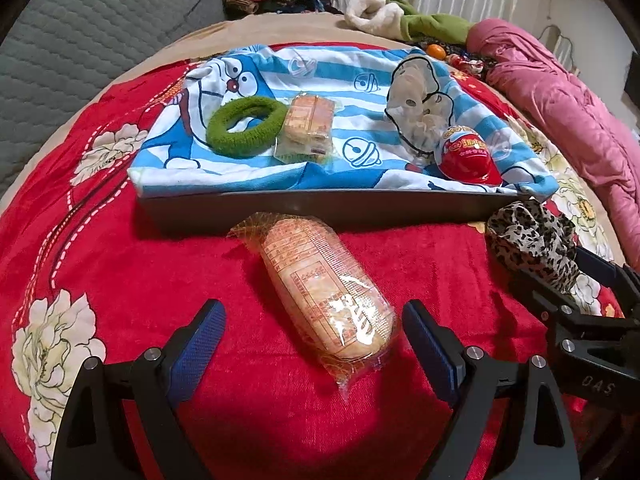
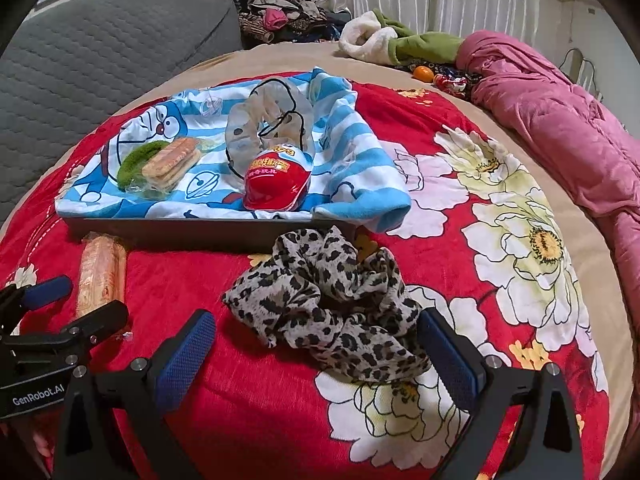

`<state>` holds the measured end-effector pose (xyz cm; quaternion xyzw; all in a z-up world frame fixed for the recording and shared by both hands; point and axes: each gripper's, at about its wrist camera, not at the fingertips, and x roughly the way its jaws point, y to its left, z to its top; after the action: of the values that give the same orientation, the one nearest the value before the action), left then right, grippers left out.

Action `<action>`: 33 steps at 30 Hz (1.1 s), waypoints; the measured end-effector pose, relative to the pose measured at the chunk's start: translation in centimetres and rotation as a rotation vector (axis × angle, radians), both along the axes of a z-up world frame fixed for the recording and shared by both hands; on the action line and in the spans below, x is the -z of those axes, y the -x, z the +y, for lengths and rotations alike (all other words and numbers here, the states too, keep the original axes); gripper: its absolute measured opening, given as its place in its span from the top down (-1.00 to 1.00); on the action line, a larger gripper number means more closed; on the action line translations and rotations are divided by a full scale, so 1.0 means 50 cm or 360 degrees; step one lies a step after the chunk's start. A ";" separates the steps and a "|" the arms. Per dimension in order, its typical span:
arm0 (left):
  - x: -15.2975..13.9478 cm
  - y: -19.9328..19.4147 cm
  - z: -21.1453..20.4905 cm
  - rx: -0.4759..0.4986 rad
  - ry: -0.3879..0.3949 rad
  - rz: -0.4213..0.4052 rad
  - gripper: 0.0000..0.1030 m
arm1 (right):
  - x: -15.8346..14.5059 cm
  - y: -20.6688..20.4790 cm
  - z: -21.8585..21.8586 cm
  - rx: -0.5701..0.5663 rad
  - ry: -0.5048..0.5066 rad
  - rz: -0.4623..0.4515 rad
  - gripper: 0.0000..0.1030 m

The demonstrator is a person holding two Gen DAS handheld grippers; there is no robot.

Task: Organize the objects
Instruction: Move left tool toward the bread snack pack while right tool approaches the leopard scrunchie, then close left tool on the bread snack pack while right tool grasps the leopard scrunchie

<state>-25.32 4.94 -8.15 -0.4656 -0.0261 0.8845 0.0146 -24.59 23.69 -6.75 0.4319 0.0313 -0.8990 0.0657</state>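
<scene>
A long cracker packet (image 1: 324,292) lies on the red flowered blanket (image 1: 132,272), between the blue pads of my open left gripper (image 1: 314,308); the pads stand clear of it. A leopard-print scrunchie (image 2: 332,300) lies between the wide-open fingers of my right gripper (image 2: 316,320), which do not squeeze it. Behind both is a dark tray (image 1: 280,212) covered by a blue striped cartoon cloth (image 1: 320,68). On the cloth rest a green scrunchie (image 1: 244,124), a smaller cracker packet (image 1: 308,128), a sheer pale scrunchie (image 1: 416,96) and a red-and-white toy egg (image 1: 466,156).
A pink quilt (image 2: 560,120) is bunched along the right side of the bed. A green and white garment (image 2: 400,40), an orange (image 2: 424,74) and small wrappers lie at the far edge. A grey quilted cushion (image 2: 100,40) stands at the back left.
</scene>
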 end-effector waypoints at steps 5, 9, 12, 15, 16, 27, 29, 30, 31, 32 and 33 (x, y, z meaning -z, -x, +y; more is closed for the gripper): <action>0.002 0.001 0.001 -0.0001 0.0030 0.0005 -0.76 | 0.004 0.006 -0.001 0.0001 0.0003 -0.0004 -0.97; 0.005 0.003 -0.007 -0.0002 0.0018 -0.0009 -0.76 | 0.008 0.011 -0.003 -0.0003 0.0008 -0.0016 -0.96; 0.005 0.002 -0.010 0.0005 0.0007 -0.0014 -0.75 | 0.012 0.015 -0.003 -0.0001 0.0017 -0.0029 -0.79; 0.001 -0.001 -0.016 0.0016 -0.0024 -0.0002 -0.73 | 0.012 0.016 -0.003 0.0002 0.0020 -0.0037 -0.59; 0.001 -0.002 -0.017 0.0019 -0.0036 -0.0006 -0.71 | 0.012 0.016 -0.002 0.0003 0.0021 -0.0040 -0.51; -0.002 -0.011 -0.020 0.0059 -0.0142 -0.0014 -0.08 | 0.010 0.010 -0.003 -0.0018 0.0090 -0.0056 -0.02; -0.003 -0.013 -0.022 0.0057 -0.0141 -0.0015 -0.06 | 0.010 0.006 -0.005 -0.0024 0.0103 -0.0058 0.09; -0.004 -0.015 -0.024 0.0053 -0.0147 -0.0010 -0.04 | 0.009 0.004 -0.005 -0.0028 0.0108 -0.0059 0.13; -0.005 -0.017 -0.025 0.0044 -0.0144 -0.0004 -0.02 | 0.008 0.000 -0.006 -0.0028 0.0111 -0.0057 0.20; -0.006 -0.020 -0.027 0.0041 -0.0141 -0.0002 0.01 | 0.007 -0.002 -0.008 -0.0030 0.0112 -0.0054 0.25; -0.007 -0.022 -0.030 0.0039 -0.0143 0.0001 0.04 | 0.007 -0.004 -0.009 -0.0033 0.0114 -0.0052 0.27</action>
<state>-24.22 3.47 -7.79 -0.4646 -0.0602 0.8823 0.0463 -24.37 23.23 -7.09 0.4435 0.0024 -0.8916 0.0908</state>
